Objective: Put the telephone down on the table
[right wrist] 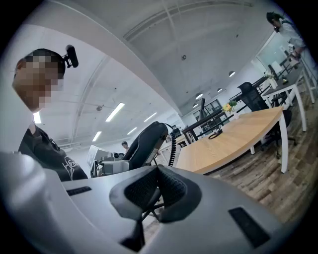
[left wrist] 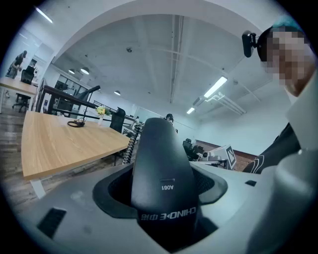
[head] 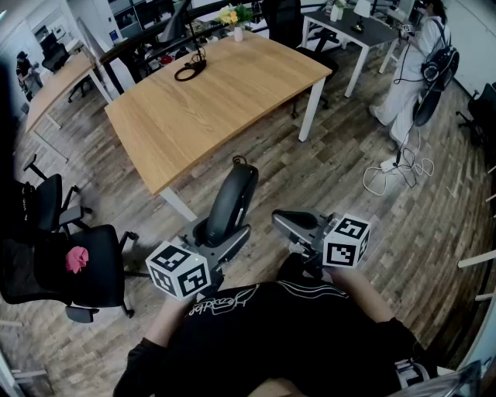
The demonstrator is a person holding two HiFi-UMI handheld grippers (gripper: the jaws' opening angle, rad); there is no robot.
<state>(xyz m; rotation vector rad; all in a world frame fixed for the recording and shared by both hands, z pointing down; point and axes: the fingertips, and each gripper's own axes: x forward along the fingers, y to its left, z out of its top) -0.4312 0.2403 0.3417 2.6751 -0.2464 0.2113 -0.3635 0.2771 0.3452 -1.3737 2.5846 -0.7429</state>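
The telephone (head: 231, 203) is a dark, curved handset with pale print on its back and a black coiled cord (right wrist: 173, 147) at its upper end. It stands nearly upright, leaning slightly, clamped near its lower end in the left tongs (head: 219, 240). It is held clear of the light wooden bench (head: 232, 93) ahead.

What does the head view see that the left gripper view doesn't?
Only the head view shows the black chair with a pink thing on it and the white cable on the floor. Only the left gripper view shows the ceiling lights and the small print on the telephone. Both show the telephone held in the left gripper, the wooden table and the yellow flowers.
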